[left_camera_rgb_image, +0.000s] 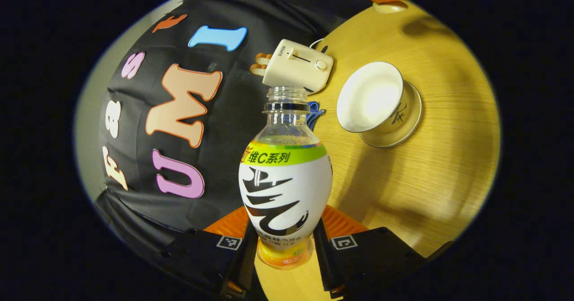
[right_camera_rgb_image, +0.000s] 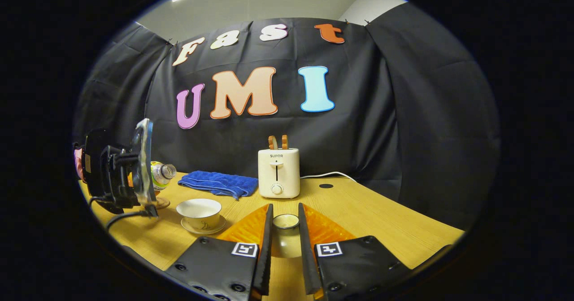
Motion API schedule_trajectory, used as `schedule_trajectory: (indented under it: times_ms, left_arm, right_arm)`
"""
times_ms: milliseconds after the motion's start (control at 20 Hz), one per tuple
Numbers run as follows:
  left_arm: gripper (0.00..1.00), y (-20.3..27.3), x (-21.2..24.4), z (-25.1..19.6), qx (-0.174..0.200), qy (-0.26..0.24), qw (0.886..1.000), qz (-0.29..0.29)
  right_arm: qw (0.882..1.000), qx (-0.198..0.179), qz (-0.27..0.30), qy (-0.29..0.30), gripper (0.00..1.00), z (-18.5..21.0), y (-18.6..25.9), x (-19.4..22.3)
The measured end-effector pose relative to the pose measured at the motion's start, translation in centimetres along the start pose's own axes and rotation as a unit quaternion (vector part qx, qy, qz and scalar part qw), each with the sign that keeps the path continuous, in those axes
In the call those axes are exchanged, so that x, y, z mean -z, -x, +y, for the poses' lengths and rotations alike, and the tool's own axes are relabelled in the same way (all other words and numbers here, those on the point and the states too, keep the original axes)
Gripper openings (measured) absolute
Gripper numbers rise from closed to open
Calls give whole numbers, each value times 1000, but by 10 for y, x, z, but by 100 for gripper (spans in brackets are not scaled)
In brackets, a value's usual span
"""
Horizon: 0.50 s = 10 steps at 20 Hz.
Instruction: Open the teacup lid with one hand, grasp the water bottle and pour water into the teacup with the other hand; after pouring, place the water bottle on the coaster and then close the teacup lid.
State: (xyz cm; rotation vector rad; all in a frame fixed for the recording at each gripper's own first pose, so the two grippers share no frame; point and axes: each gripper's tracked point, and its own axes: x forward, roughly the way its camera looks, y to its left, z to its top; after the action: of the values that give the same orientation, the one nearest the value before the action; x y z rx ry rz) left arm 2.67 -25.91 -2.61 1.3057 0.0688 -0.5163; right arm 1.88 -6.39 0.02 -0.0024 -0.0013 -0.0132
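Observation:
My left gripper (left_camera_rgb_image: 285,231) is shut on the lower body of the uncapped water bottle (left_camera_rgb_image: 285,180), which has a white label with a green band. In the right gripper view the left gripper (right_camera_rgb_image: 117,175) hangs at the far left with the bottle (right_camera_rgb_image: 160,173) tilted, mouth pointing toward the teacup (right_camera_rgb_image: 199,211). The cup stands open on its saucer (right_camera_rgb_image: 215,227); in the left gripper view the teacup (left_camera_rgb_image: 370,97) lies up and to the right of the bottle mouth. No stream of water shows. My right gripper (right_camera_rgb_image: 285,222) is shut on the teacup lid (right_camera_rgb_image: 285,221) just above the table.
A white toaster (right_camera_rgb_image: 278,173) with two slices stands at the back of the wooden table (right_camera_rgb_image: 367,220), its cord trailing right. A blue towel (right_camera_rgb_image: 219,183) lies left of it. A small round thing (right_camera_rgb_image: 160,202), partly hidden, sits beneath the left gripper.

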Motion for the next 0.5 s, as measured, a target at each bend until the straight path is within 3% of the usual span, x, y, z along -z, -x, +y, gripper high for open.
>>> schedule_trajectory:
  times_ms: [500]
  left_arm:
    - [57,-10,-3,6,11,-125,992,25]
  right_arm:
    - [1000,0,0,0,33,0,0,0]
